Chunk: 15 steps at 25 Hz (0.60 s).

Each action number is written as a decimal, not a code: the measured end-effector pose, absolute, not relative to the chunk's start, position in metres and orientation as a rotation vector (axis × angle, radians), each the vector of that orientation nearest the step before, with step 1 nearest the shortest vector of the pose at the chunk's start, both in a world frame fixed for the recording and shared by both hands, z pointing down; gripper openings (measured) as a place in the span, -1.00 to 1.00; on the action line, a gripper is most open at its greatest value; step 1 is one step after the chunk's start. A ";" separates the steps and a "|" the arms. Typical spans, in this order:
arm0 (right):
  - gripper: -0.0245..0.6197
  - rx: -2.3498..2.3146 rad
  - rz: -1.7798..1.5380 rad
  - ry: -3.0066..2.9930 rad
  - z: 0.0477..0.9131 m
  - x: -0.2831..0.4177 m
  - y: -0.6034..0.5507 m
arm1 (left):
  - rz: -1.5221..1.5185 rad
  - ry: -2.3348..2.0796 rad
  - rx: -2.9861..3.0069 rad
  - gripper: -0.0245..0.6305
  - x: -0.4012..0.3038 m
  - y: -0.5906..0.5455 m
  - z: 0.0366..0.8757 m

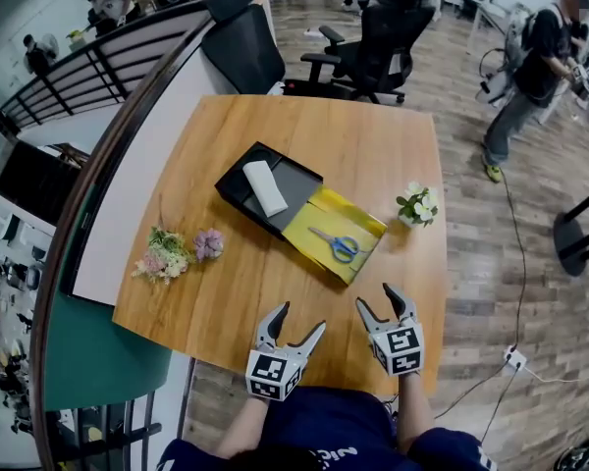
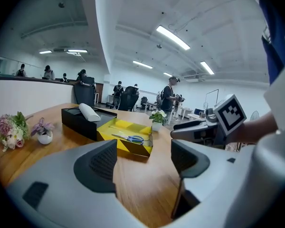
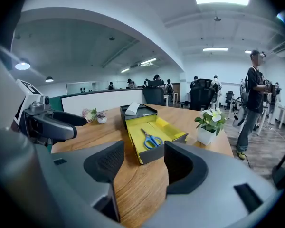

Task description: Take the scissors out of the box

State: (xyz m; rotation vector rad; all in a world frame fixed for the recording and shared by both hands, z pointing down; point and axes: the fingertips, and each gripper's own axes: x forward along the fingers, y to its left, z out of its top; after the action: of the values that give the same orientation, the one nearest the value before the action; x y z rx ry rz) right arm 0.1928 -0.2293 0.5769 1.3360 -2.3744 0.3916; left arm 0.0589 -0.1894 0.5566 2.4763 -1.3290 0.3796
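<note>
We judge the task barely begun. At the near edge of the wooden table (image 1: 373, 145), our left gripper (image 1: 300, 320) and right gripper (image 1: 377, 298) both hover with jaws spread and empty, well short of the box (image 1: 302, 184). Its yellow tray (image 1: 358, 226) is slid open with the scissors (image 1: 342, 246) lying flat inside, untouched, and a white roll (image 1: 265, 186) rests on the black part.
</note>
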 end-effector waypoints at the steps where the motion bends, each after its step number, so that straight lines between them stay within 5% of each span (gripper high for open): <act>1: -0.11 1.327 0.397 -2.379 0.576 0.193 -0.234 | 0.384 -1.330 2.476 0.16 0.060 -0.191 0.556; 15: -0.32 0.914 0.176 -2.260 0.568 0.167 -0.309 | 0.338 -1.388 2.393 0.12 0.036 -0.194 0.553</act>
State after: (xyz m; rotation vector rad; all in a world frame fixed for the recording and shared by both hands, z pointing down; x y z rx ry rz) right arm 0.1673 -0.3092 0.5676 0.9144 -2.2601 0.1765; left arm 0.0356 -0.1938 0.5527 2.3928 -1.3883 0.3379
